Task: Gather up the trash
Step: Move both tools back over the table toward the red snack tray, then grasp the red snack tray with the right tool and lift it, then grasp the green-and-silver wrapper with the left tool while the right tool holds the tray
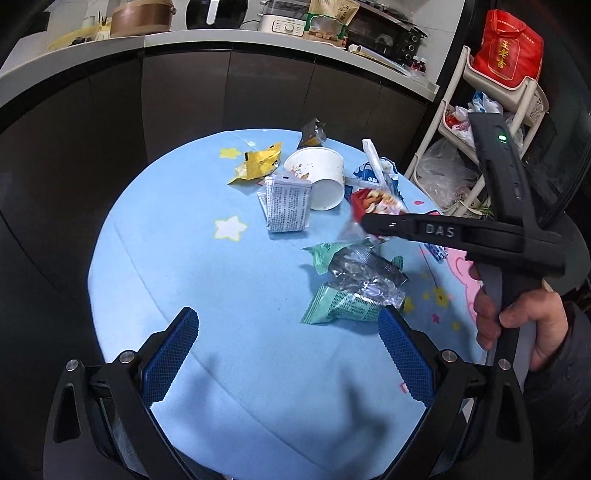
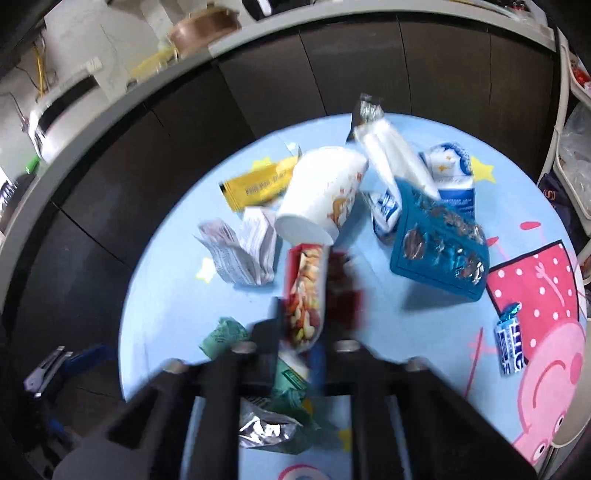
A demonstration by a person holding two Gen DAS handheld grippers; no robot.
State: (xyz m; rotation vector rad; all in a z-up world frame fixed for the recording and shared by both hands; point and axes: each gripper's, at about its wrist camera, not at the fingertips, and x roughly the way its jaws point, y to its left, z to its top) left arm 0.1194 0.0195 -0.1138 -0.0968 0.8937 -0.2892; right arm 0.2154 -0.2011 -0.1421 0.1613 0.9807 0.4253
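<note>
Pinching red printed foil snack wrapper (image 2: 304, 295) in right gripper (image 2: 299, 325) | light, crinkly, slippery: hold flat middle | left gripper (image 1: 288, 332) jaws spread, empty

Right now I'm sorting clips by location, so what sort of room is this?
Most likely a home kitchen or dining corner. A long white countertop carries a black toaster oven and a white steamer appliance, and snack litter covers a round table with a blue cartoon cloth.

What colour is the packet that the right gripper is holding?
Red, printed with mixed nuts; the snack packet shows best in the right wrist view.
</note>
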